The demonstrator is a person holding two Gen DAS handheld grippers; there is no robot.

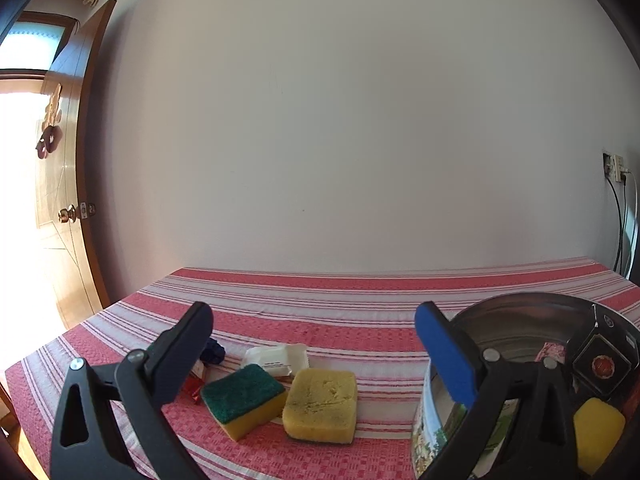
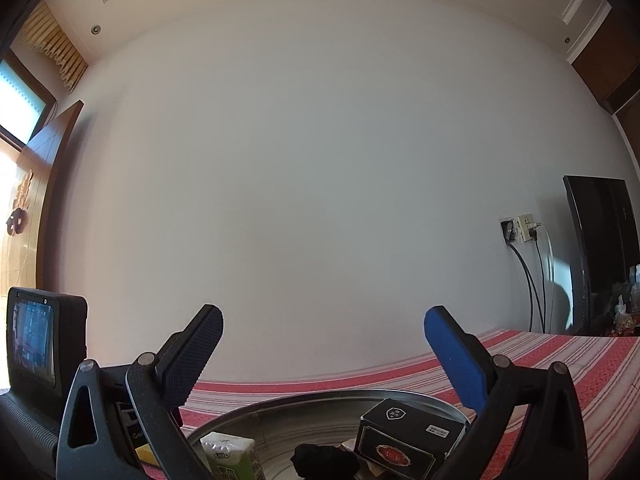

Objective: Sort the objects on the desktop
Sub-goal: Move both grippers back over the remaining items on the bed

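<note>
The left gripper (image 1: 314, 340) hangs above a table under a red-and-white striped tablecloth (image 1: 360, 292) of coarse woven texture, its jaws spread wide with nothing between them. One finger shows a dark dimpled pad, the other a smooth blue pad (image 1: 446, 356). Below the gap lie two sponges just beside each other: a rectangular one with a green scouring top over yellow foam (image 1: 242, 398), and a plain yellow porous block with rounded corners (image 1: 320, 404). Behind them rests a small white sealed packet with crimped edges (image 1: 280, 356). A dark blue crumpled item (image 1: 214, 350) and a shiny red wrapper (image 1: 196, 390) sit partly hidden by the dark finger.

At the right stands a round metal tin (image 1: 520, 308) with a printed outer wall and a shiny inner wall. Inside it are a black glossy box with a red seal (image 1: 600, 364) and a yellow sponge (image 1: 596, 432). Striped cloth lies bare behind the sponges up to the far edge along the white wall.

The right gripper (image 2: 324, 348) hovers over the same tin (image 2: 320, 396), jaws also parted and holding nothing. Its view shows the black box (image 2: 404, 436), a green-and-white tissue pack (image 2: 230, 456) and a black lumpy object (image 2: 324, 460) inside. The table's far edge runs close to the wall.
</note>
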